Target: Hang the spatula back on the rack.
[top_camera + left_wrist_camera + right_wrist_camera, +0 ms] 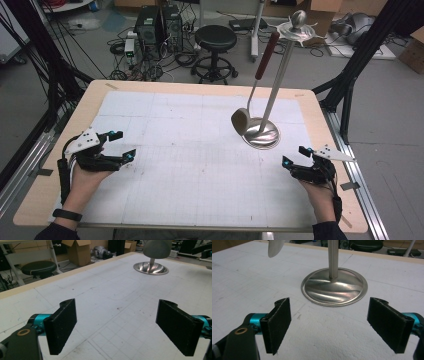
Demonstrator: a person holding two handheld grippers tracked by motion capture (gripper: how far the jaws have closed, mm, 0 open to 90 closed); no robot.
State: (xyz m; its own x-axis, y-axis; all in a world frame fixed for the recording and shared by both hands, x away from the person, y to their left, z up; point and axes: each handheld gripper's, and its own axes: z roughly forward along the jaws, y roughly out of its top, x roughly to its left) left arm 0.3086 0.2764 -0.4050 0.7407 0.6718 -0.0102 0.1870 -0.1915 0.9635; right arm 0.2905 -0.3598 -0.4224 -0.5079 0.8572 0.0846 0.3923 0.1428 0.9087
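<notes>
The tabletop (150, 210) carried a steel utensil stand (272, 95) near its far right corner, a ladle (252, 95) hanging from it. Rigid, slick, probably light, the ladle looked best gripped at its dark handle. Right gripper (296, 156) and left gripper (125, 145) sat near the front edge, jaws apart, empty.

open mat (190, 150) between tongs, utensil stand (262, 134) blocking far right
</notes>
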